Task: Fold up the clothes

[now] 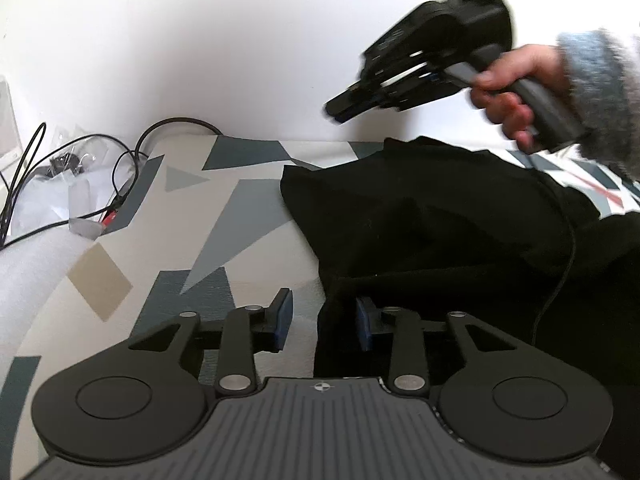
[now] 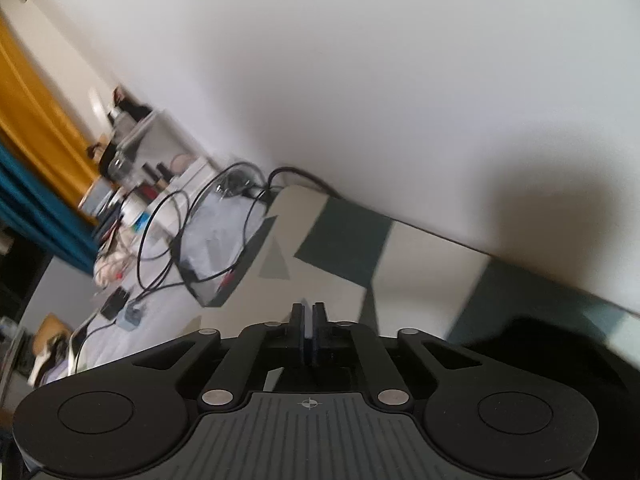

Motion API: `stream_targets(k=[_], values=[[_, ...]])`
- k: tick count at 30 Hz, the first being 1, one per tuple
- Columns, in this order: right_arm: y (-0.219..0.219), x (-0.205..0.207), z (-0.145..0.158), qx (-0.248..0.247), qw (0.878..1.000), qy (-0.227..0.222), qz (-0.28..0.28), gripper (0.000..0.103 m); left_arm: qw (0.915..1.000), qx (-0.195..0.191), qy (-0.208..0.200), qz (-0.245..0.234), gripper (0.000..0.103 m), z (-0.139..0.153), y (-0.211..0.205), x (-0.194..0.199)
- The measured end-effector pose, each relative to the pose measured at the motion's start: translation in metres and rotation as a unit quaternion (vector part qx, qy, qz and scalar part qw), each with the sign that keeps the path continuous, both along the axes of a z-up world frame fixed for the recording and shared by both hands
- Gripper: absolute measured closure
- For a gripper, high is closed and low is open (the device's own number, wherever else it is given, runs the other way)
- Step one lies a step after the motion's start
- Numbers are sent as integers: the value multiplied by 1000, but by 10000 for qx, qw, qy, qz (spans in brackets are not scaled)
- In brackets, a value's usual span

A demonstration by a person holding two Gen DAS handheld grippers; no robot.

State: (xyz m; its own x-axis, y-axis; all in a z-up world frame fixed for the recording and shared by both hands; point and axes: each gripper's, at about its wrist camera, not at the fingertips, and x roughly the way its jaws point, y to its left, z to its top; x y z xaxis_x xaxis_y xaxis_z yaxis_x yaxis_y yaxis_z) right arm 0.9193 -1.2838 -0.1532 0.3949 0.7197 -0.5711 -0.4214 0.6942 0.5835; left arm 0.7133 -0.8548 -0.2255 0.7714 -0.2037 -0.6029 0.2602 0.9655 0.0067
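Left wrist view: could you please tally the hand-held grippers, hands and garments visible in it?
Hand-held gripper: 2, left hand-held gripper, right hand-held gripper
Hand: 1, right hand
Garment: 1, black garment
Total: 4

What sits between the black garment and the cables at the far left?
Only bare patterned cover separates the garment from the cables, seen in the left wrist view.

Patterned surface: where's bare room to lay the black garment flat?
Free: the patterned cover between the black garment and the tangle of cables, reaching back to the white wall. Crowded: the cable and plastic clutter at the far left edge.
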Motion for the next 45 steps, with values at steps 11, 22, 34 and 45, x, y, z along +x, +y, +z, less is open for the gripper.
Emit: stream_targets(k=[11,22,34,45], values=[[-178,-209,30,190,9585,-461,-2808,74,9945,788,-342,-594,52,2,-10,6],[-226,-356,-27,-279,8910,218,-4526,74,9964,734,-113,-401,51,3,-5,14],[-218,-269,-15,-1433,9180,106,-3697,72,9955,869,-43,-370,47,4,-6,18],[-257,-281,-5,-637,8736,-281,-4816,67,9959,851,-43,-302,44,5,-6,19]])
